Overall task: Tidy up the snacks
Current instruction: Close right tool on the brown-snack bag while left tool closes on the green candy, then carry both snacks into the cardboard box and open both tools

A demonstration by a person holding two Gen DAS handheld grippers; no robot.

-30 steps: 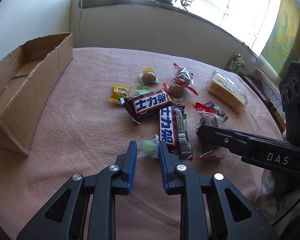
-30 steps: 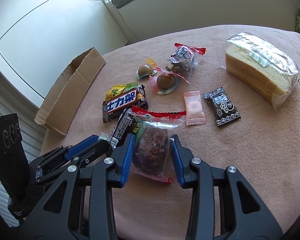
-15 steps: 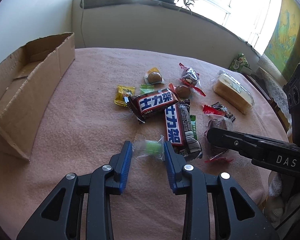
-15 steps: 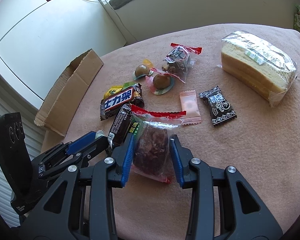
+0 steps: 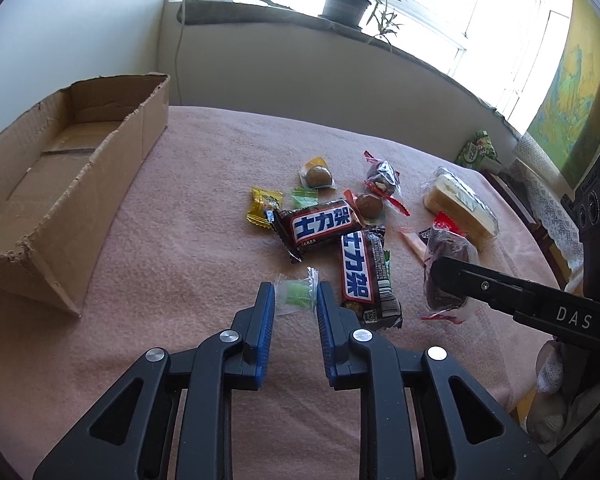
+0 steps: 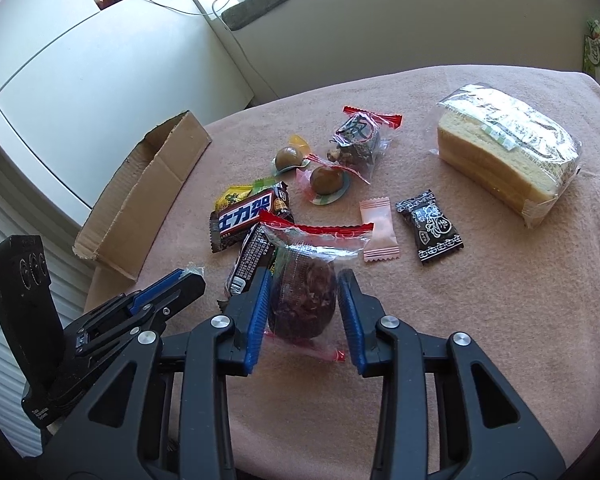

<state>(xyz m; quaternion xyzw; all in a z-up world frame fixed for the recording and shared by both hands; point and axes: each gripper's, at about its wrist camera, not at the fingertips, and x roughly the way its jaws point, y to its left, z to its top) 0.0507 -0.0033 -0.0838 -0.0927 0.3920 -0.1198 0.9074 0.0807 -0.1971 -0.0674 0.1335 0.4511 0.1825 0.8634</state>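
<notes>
cardboard box (image 5: 72, 184), nothing visible inside

Left of the left claw (image 5: 295, 300), bare tabletop (image 5: 180, 248) is left open as far as the cardboard box (image 5: 60, 200). Just right of it, passage is blocked by a chocolate bar (image 5: 364, 272). Ahead of the right claw (image 6: 303, 300), the way is crowded by wrapped snacks; open tabletop is seen to its right.

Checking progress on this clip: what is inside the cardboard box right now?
The cardboard box shows only its bare floor and creased flaps in the left wrist view, no snacks. Its nearest corner is hidden behind its front wall; the right wrist view shows only its outer side.
</notes>
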